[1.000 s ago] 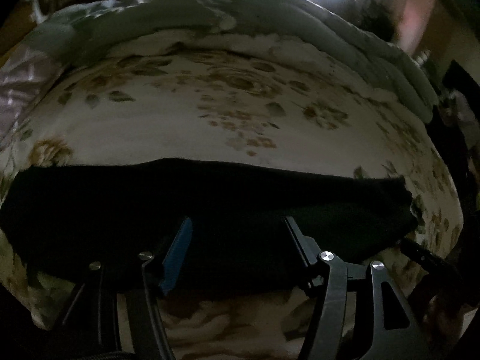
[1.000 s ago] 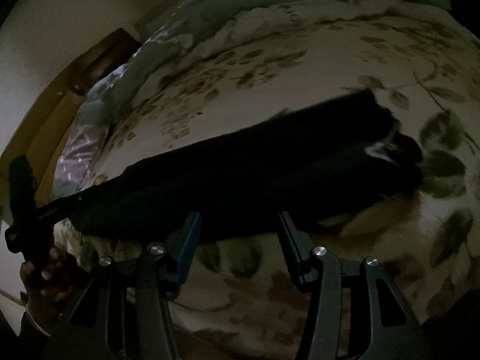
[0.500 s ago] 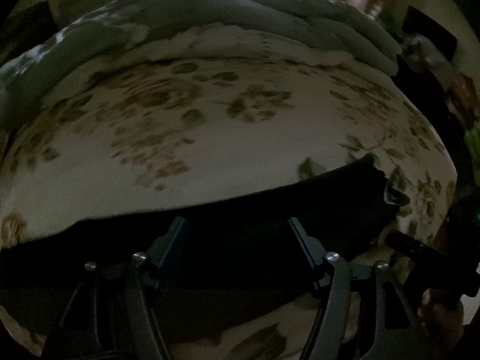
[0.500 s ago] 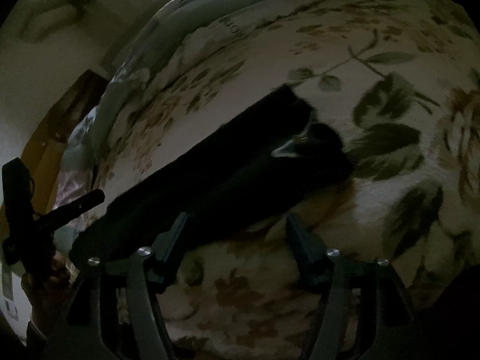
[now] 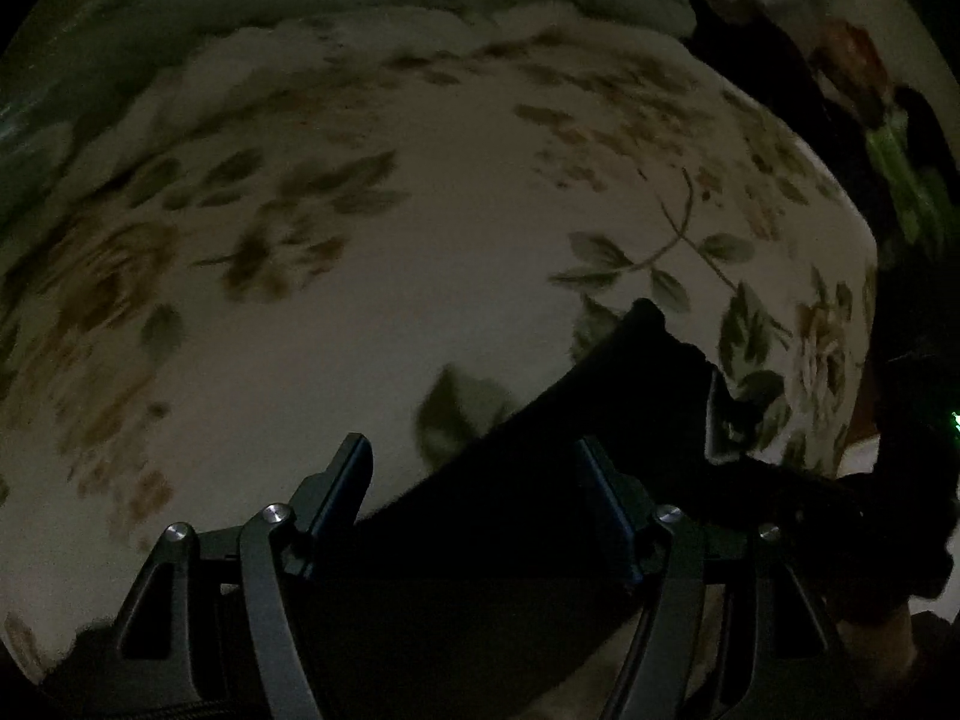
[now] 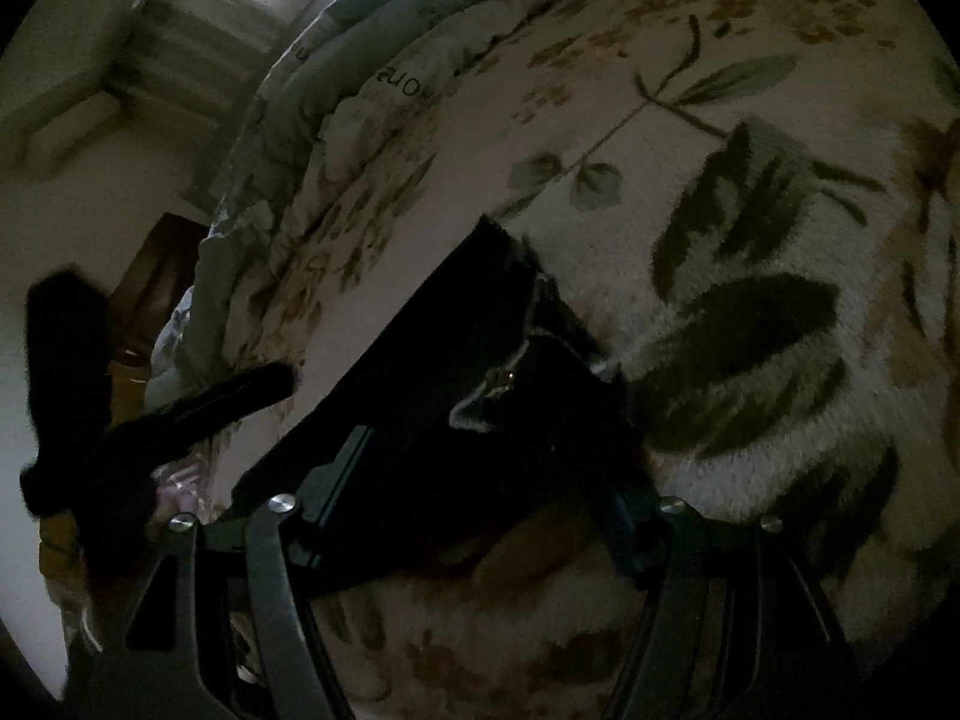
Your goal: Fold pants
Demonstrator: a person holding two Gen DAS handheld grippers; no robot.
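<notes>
Black pants (image 5: 540,480) lie folded lengthwise as a long dark strip on a floral bedspread (image 5: 390,300). My left gripper (image 5: 474,468) is open, low over the strip, with the cloth between and under its fingers. In the right wrist view the waist end of the pants (image 6: 480,372) shows a pale lining and a small metal button. My right gripper (image 6: 486,468) is open and sits just over that waist end. The left gripper shows in the right wrist view (image 6: 198,402) as a dark shape at the left.
A pale green quilt (image 6: 372,48) is bunched along the far side of the bed. A wooden headboard (image 6: 156,276) stands at the left. Dark clutter (image 5: 840,60) lies past the bed's right edge. The right gripper and hand appear in the left wrist view (image 5: 888,510).
Both grippers have moved closer to the pants' waist end and lower toward the cloth. The left view has swung right along the strip. Both stay open.
</notes>
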